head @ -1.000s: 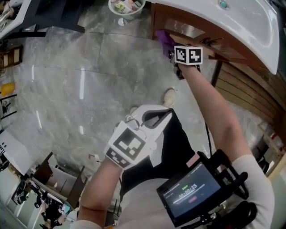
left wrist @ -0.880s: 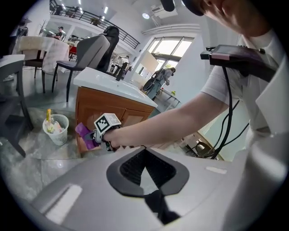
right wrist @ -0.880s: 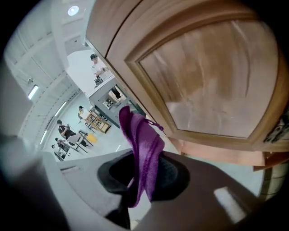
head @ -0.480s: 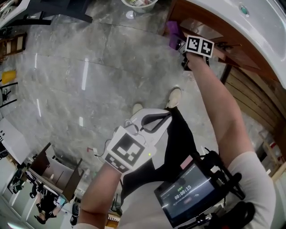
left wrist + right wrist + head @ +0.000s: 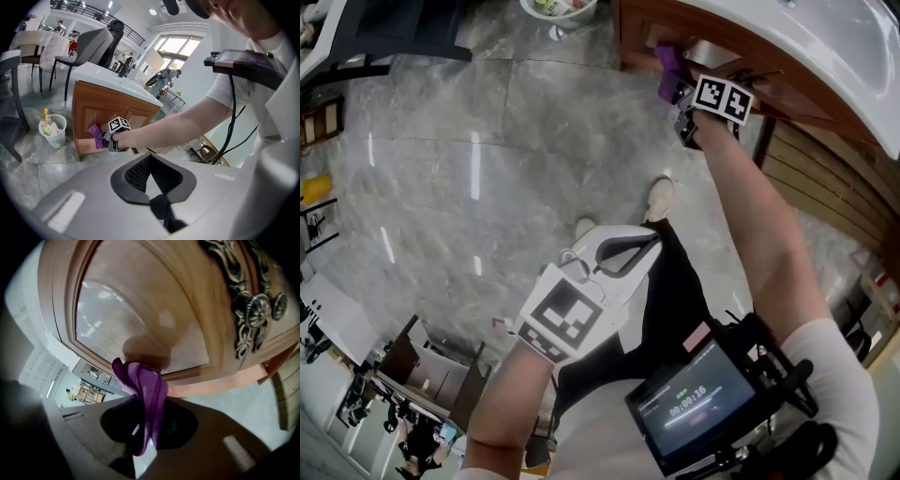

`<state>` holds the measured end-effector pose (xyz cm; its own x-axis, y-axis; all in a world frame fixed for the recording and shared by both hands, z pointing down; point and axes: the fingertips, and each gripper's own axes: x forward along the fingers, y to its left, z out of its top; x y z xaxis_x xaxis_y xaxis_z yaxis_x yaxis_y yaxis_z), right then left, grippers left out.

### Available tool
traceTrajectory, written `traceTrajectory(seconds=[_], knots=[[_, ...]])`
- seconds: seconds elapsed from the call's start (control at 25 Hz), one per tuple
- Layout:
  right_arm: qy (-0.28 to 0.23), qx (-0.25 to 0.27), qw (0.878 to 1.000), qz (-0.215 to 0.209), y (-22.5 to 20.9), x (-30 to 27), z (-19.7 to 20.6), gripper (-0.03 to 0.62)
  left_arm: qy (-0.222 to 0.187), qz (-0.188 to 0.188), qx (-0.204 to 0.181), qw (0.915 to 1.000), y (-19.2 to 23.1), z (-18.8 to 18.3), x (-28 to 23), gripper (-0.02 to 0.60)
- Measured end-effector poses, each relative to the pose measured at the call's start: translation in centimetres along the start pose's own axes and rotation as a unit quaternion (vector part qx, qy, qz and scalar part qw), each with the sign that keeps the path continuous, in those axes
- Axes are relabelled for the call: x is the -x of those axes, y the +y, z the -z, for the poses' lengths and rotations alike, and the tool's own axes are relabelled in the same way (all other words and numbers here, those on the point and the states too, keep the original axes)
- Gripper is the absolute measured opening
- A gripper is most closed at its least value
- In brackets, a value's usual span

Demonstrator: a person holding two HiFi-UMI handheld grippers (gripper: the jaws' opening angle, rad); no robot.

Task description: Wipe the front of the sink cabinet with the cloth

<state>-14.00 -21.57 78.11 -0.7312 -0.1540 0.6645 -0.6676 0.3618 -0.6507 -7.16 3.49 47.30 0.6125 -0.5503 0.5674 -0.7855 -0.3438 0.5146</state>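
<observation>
The purple cloth (image 5: 146,397) is bunched between my right gripper's (image 5: 146,434) jaws, which are shut on it. Its top presses against the lower edge of the wooden cabinet door panel (image 5: 140,319). In the head view the right gripper (image 5: 692,105) with the cloth (image 5: 668,75) is against the sink cabinet (image 5: 722,52), under the white sink (image 5: 834,56). From the left gripper view the cloth (image 5: 96,139) sits low on the cabinet front (image 5: 91,110). My left gripper (image 5: 617,251) hangs shut and holds nothing, near the person's legs.
An ornate metal handle (image 5: 255,310) sits on the door to the right of the cloth. A white waste bin (image 5: 53,130) stands on the marble floor (image 5: 487,169) left of the cabinet. Slatted wood panels (image 5: 825,187) lie right of the arm.
My right gripper has slid the cloth a little further along the cabinet front, up and to the right in the head view. The left gripper has stayed where it was.
</observation>
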Motion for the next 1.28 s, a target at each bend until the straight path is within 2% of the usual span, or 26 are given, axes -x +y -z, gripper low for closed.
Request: traceTrajectory(seconds=[0.64,1.28], knots=[[-0.046,-0.029,0.996,0.072,-10.2,7.7,-1.5,0.083,0.034,0.049,-0.038,0.9975,-2.8,-2.4,-5.3,0.008],[-0.072,-0.041,0.989,0.122,-20.7,15.0,-4.3,0.083,0.068,0.084,-0.066,0.9920,-5.4,-4.4,-11.6,0.008]])
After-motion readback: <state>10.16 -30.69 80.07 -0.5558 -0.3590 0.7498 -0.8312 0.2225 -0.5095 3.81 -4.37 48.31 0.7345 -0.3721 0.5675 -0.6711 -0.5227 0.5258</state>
